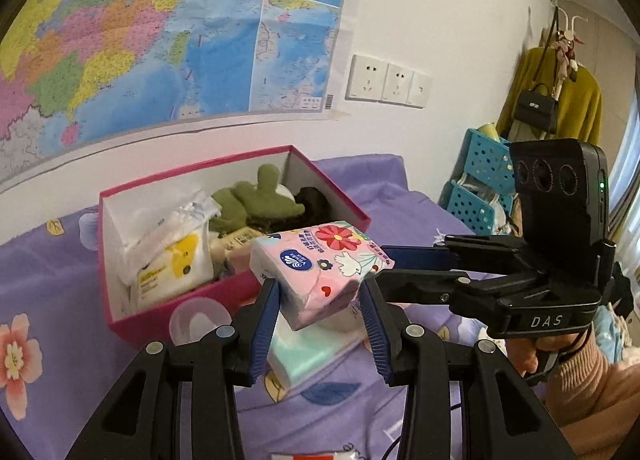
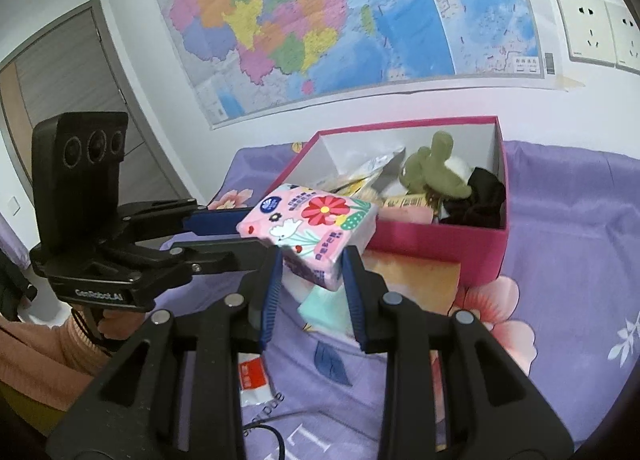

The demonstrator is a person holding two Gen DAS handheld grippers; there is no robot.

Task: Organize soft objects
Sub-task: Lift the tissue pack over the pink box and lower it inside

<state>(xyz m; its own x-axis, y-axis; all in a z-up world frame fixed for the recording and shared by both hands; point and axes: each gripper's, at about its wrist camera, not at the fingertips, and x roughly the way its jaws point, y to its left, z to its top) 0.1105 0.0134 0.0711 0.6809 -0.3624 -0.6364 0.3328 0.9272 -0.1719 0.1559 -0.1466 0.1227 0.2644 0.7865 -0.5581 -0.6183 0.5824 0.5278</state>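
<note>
Left gripper [image 1: 320, 300]: jaws set apart, nothing clamped; the pink tissue pack [image 1: 318, 268] is seen between the pads.
Right gripper [image 2: 310, 270]: closed on the same pack's lower edge.
Pink tissue pack: held tilted above the purple bedsheet [image 1: 60, 284], just in front of the pink box [image 1: 224, 292].
</note>
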